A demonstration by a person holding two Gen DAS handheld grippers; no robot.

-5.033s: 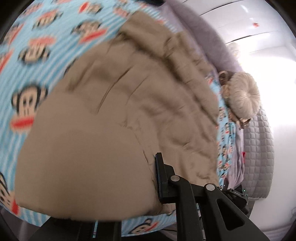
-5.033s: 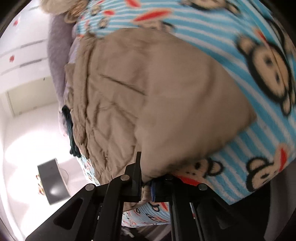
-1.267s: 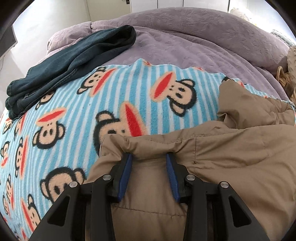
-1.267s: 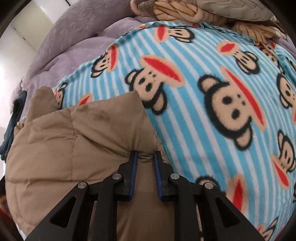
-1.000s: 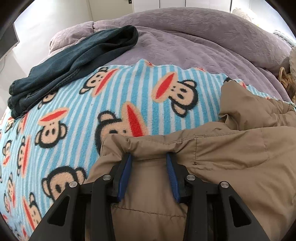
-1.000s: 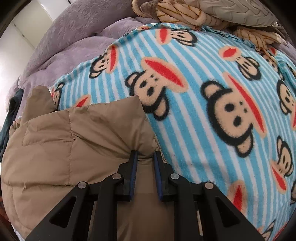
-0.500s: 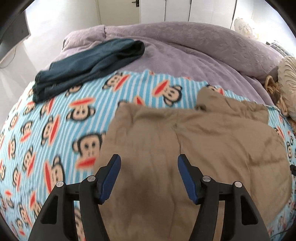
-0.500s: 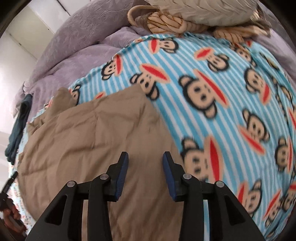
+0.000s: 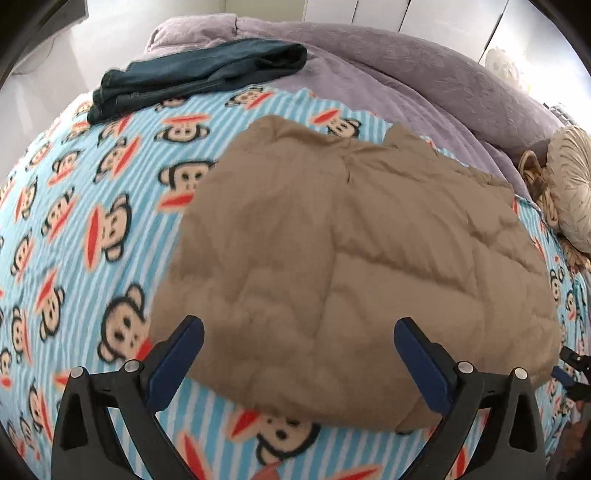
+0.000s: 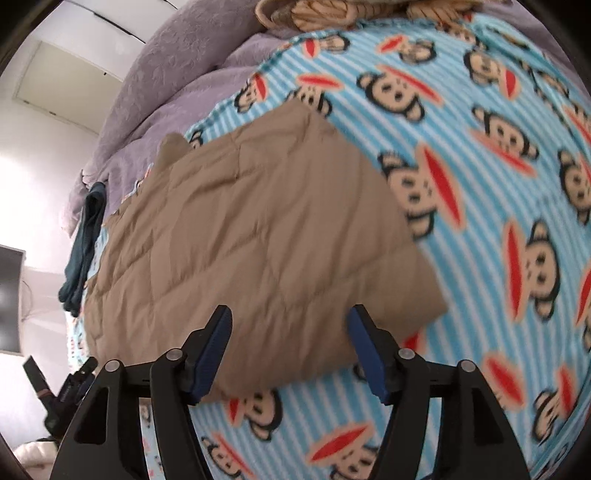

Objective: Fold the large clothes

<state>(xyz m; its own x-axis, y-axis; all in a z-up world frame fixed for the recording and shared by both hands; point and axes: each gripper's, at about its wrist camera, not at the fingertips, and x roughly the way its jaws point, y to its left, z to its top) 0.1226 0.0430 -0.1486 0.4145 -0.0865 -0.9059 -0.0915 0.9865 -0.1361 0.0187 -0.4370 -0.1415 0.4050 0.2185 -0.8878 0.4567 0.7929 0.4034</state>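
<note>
the tan jacket (image 9: 351,258) lies folded on the monkey blanket (image 9: 92,221), a puffy, roughly four-sided slab with quilted creases. its near edge sits just beyond both tools and its far edge stops short of the purple duvet (image 9: 406,74), with a small flap of tan cloth poking up at the far corner.

the left gripper (image 9: 299,350) hangs above the jacket's near edge, its jaws opening and spread very wide, with nothing pinched between the blue pads (image 9: 177,362). the right gripper (image 10: 291,343) hangs over the jacket's near right corner, its jaws also opening, less wide, and it too holds nothing.

bare blanket runs wide to the left of the jacket and wide to its right, and a narrower strip shows along the near side. folded jeans (image 9: 199,74) lie well apart at the far left, half on the duvet. a round cushion (image 9: 569,199) and a woven basket (image 10: 317,11) sit at the far right, clear of the jacket.
</note>
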